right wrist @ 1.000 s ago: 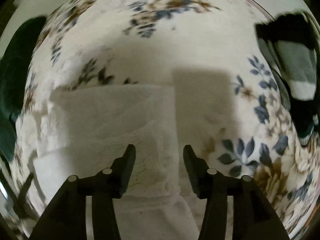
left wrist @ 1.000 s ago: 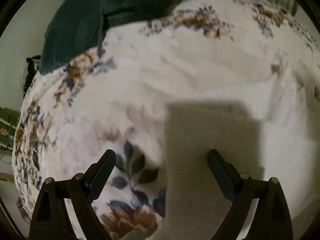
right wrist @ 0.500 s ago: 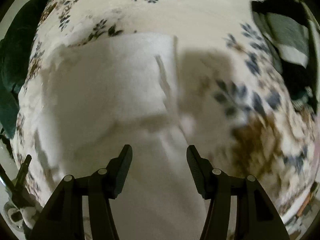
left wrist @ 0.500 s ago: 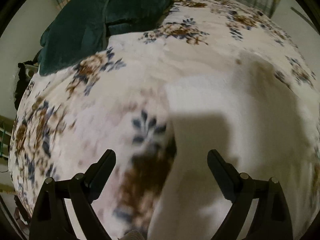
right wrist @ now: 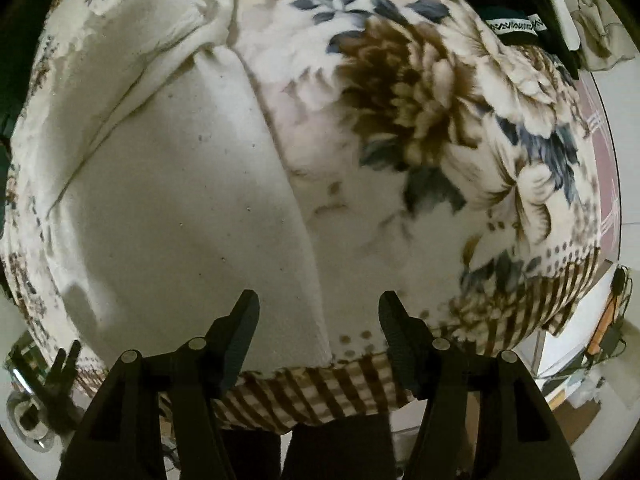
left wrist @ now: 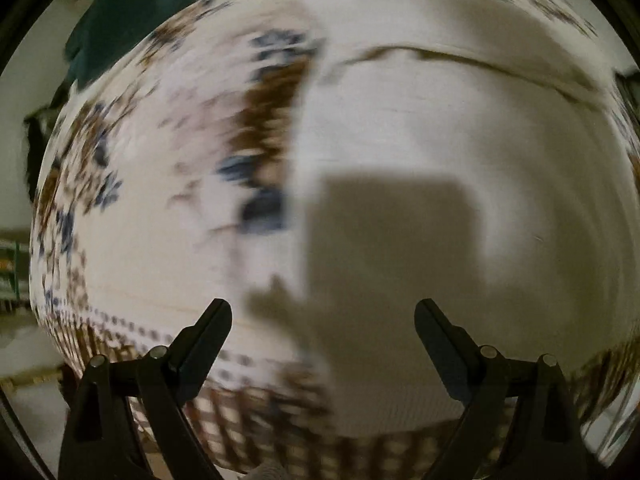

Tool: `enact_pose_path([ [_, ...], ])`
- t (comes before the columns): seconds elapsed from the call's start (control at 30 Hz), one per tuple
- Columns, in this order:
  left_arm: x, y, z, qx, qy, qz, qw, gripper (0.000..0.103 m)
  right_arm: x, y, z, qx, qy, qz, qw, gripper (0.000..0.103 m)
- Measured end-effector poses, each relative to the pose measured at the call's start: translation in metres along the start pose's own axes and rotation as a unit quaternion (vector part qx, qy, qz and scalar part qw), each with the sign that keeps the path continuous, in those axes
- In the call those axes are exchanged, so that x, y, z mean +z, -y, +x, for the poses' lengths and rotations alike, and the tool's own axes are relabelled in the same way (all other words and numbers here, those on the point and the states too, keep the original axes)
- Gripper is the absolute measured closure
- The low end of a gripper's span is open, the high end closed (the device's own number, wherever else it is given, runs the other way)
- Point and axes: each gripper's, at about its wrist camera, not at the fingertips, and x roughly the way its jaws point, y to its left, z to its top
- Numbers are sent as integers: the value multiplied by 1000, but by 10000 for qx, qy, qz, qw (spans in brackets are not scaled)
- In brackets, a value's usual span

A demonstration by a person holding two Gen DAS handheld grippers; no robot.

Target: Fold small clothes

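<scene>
Lying flat on a cream fleece blanket with brown and blue flowers (right wrist: 420, 92), a white, soft-textured piece of clothing (right wrist: 180, 200) spreads across the bed in both wrist views. In the left wrist view, which is blurred by motion, the white garment (left wrist: 440, 128) fills the centre and right of the scene, ahead of and below the left gripper (left wrist: 322, 316). Its left edge runs roughly up the middle of the picture, between the two black fingers, with the flowered blanket (left wrist: 160, 160) to the left of it. A blocky dark shadow falls on the cloth just ahead of the fingers. The left gripper is released, its fingers spread wide with nothing between them, and it hangs above the fabric rather than touching it. A dark green cushion or cloth (left wrist: 120, 20) sits at the far upper left corner of the bed. In the right wrist view, the garment lies ahead and to the left of the right gripper (right wrist: 318, 308). Its right edge slants down toward the gap between the fingers, ending near the blanket's striped brown border (right wrist: 320, 392). A fold or seam crosses the cloth at the upper left. The right gripper is also released, fingers apart and grasping nothing. Dark folded clothes (right wrist: 508, 4) rest at the upper right, well apart from the white garment.
</scene>
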Motion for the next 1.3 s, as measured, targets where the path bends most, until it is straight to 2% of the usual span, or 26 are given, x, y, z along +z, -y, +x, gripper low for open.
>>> enact_pose_path([
  [0.13, -6, 87, -21, -343, 105, 404, 9985, 10, 20, 9, -10, 35, 138, -324, 9994, 39],
  [0.33, -15, 234, -32, -1168, -427, 249, 9919, 10, 73, 32, -27, 350, 199, -844, 9956, 39],
  [0.47, -17, 310, -14, -1221, -790, 151, 9893, 10, 121, 46, -33, 413, 173, -1214, 9916, 39],
  [0.53, -16, 333, -2, -1068, -796, 152, 9910, 12, 142, 50, -39, 464, 257, -1365, 9892, 39],
  [0.57, -17, 343, 5, -915, -770, 170, 9927, 25, 155, 51, -43, 501, 310, -1455, 9876, 39],
  [0.6, -16, 349, 11, -699, -759, 219, 9944, 48, 164, 49, -46, 527, 346, -1529, 9862, 39],
  [0.63, -15, 352, 13, -471, -691, 280, 9961, 59, 172, 49, -44, 548, 372, -1585, 9851, 39],
  [0.67, -14, 352, 12, -320, -527, 317, 9976, 78, 183, 46, -46, 585, 412, -1679, 9832, 39],
  [0.7, -13, 350, 8, -302, -375, 279, 9985, 90, 194, 41, -47, 634, 465, -1777, 9809, 39],
  [0.77, -12, 343, -3, -238, -93, 218, 9994, 96, 214, 30, -48, 761, 566, -1915, 9769, 39],
  [0.9, -16, 329, -31, -216, 311, 146, 9992, 97, 264, 0, -38, 1222, 647, -1920, 9716, 39],
  [1.1, -21, 309, -57, -386, 437, 51, 9983, 97, 337, -37, 11, 2313, 61, -1255, 9647, 38],
  [1.13, -21, 305, -59, -399, 451, 32, 9982, 97, 346, -43, 21, 2538, -86, -1161, 9602, 34],
  [1.2, -20, 293, -60, -444, 489, 4, 9978, 97, 352, -51, 38, 2702, -280, -1019, 9570, 26],
  [1.3, -18, 285, -64, -506, 512, -81, 9974, 97, 360, -55, 57, 2656, -317, -779, 9604, 26],
])
